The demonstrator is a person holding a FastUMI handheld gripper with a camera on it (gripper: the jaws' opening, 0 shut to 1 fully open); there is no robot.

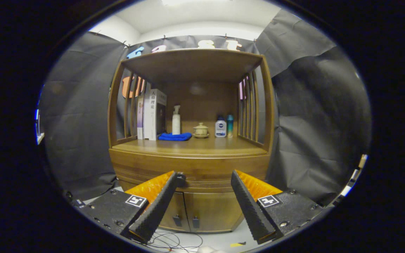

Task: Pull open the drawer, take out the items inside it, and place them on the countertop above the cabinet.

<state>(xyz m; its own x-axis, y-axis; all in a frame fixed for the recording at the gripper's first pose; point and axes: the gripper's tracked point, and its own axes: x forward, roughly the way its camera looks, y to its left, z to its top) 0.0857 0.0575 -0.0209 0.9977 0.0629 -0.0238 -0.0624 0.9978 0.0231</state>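
A wooden cabinet stands straight ahead with its drawer front point(206, 165) shut, just under the countertop point(195, 147). My gripper point(206, 175) is open and holds nothing, its two fingers spread wide in front of the drawer's lower edge. A small dark knob point(181, 180) shows right at the left fingertip; whether they touch is unclear. The inside of the drawer is hidden.
On the countertop stand books point(153, 114), a white pump bottle point(176, 121), a folded blue cloth point(175, 136), a lidded cup point(200, 130) and two small bottles point(223, 126). A shelf roof and slatted sides enclose it. Two doors point(202, 211) sit below the drawer; cables point(174, 240) lie on the floor.
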